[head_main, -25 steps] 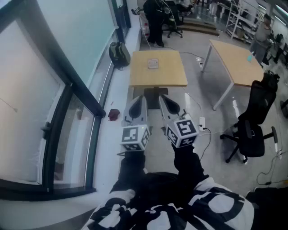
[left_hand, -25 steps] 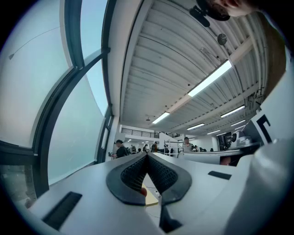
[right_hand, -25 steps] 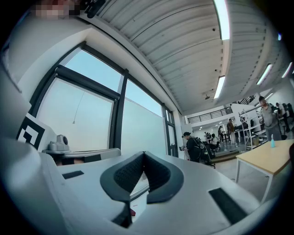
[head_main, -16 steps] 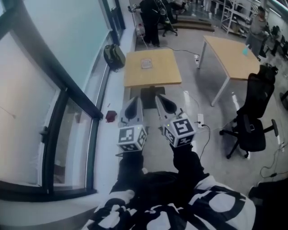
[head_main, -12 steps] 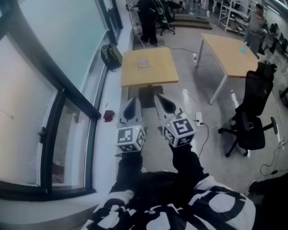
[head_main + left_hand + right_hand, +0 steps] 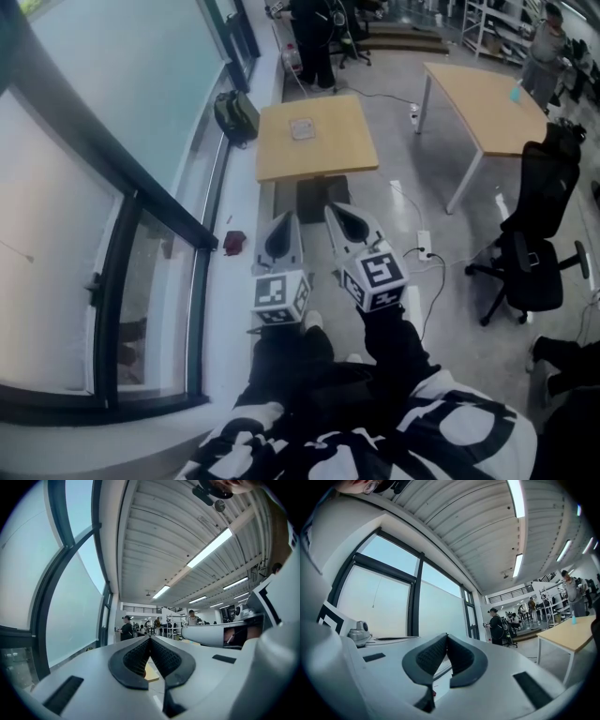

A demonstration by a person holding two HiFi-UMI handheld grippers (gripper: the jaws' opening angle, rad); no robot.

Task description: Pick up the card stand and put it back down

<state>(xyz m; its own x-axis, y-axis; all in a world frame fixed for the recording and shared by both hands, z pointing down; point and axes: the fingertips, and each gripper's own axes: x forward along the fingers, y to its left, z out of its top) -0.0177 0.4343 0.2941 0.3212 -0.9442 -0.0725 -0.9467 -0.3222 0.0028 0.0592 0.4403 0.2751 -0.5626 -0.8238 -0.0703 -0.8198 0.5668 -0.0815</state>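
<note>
A small flat pale object [image 6: 302, 128], probably the card stand, lies on the square wooden table [image 6: 333, 155] ahead of me; it is too small to make out. My left gripper [image 6: 283, 219] and right gripper [image 6: 337, 209] are held side by side over the floor, short of the table's near edge. Both point level toward the table. In the left gripper view the left gripper [image 6: 150, 639] has its pads together with nothing between them. In the right gripper view the right gripper [image 6: 446, 636] is likewise shut and empty.
A glass wall with dark frames [image 6: 141, 206] runs along the left. A backpack [image 6: 236, 114] lies by the table's far left corner. A larger table [image 6: 483, 103] and a black office chair [image 6: 530, 253] stand to the right. Cables and a power strip [image 6: 422, 246] lie on the floor. A person [image 6: 314, 37] stands beyond.
Both grippers have sunk a little in the head view, still side by side and shut. A pale shoe now shows under the left gripper's cube.
</note>
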